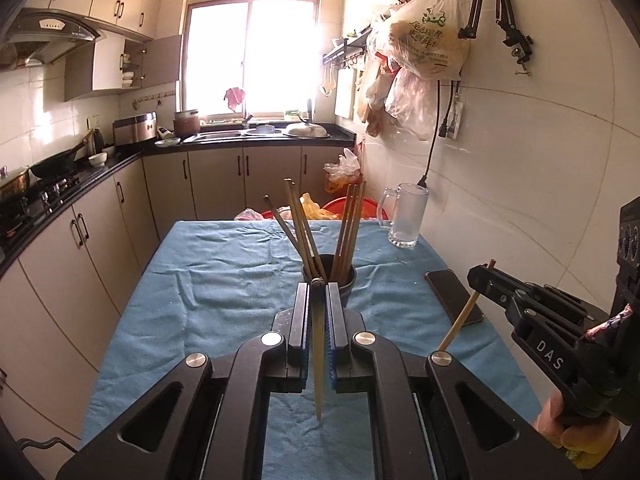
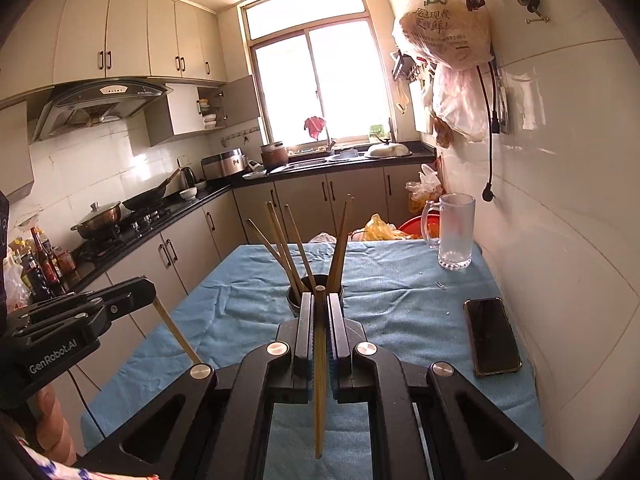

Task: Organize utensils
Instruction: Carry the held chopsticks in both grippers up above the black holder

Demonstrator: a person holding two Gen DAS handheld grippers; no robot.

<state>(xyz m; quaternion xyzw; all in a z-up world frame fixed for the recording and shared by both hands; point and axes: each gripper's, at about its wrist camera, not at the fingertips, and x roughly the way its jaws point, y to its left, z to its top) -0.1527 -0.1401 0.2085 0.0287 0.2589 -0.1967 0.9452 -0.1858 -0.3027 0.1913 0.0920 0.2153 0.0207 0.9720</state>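
A dark cup [image 1: 347, 280] [image 2: 294, 298] holding several wooden chopsticks [image 1: 304, 232] [image 2: 286, 246] stands mid-table on the blue cloth [image 1: 224, 280] [image 2: 384, 296]. My left gripper [image 1: 318, 286] is shut on a single chopstick [image 1: 318, 360], held upright just in front of the cup; it also shows in the right wrist view [image 2: 140, 292] with its chopstick [image 2: 178, 334]. My right gripper [image 2: 319, 294] is shut on another chopstick [image 2: 319, 380], also just before the cup; in the left wrist view it [image 1: 486, 272] is at right with its chopstick [image 1: 460, 322].
A glass mug [image 1: 406, 216] [image 2: 456, 232] stands at the table's far right by the tiled wall. A black phone [image 1: 454, 296] [image 2: 492, 336] lies on the right side. A red bin with bags [image 1: 348, 208] sits beyond the table. Kitchen counters run along the left.
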